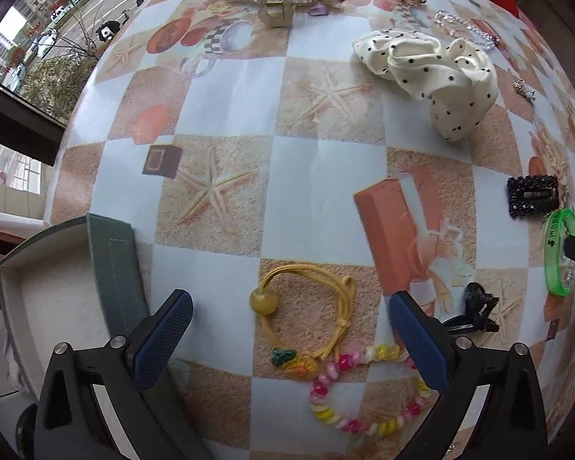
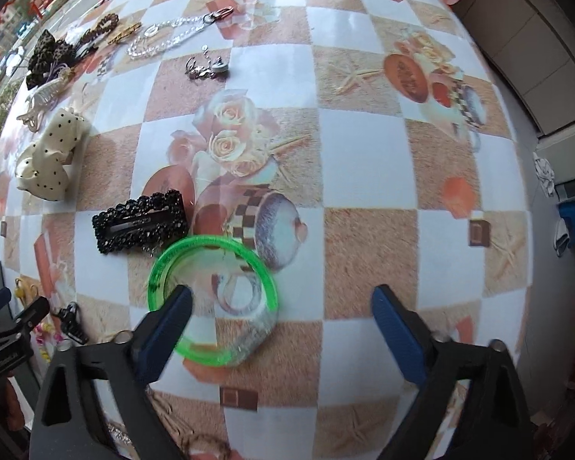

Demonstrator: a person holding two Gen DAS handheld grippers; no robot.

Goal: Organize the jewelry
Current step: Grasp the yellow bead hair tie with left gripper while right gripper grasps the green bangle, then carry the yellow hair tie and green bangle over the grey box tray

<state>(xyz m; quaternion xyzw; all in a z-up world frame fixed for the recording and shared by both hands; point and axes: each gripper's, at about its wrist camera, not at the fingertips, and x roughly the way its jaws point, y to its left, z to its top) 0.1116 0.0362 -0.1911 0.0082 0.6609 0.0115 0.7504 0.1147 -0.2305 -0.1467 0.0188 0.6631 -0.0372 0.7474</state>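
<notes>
so the left gripper [image 1: 290,339] has its blue-padded jaws spread wide, holding nothing, hovering over a yellow cord bracelet with an amber bead [image 1: 306,306] and a pink, yellow and white shell-bead bracelet [image 1: 364,391] lying on the checkered starfish-print tablecloth [image 1: 318,176]. An open grey-green jewelry box with pale lining [image 1: 57,287] sits just beside its left finger. The right gripper [image 2: 281,320] is wide open too, with its left fingertip [image 2: 172,314] poking inside a translucent green plastic bangle [image 2: 211,299] that lies flat on the table, right next to a black beaded rectangular hair clip [image 2: 140,220]. A cream polka-dot scrunchie [image 1: 429,76] sits further back
</notes>
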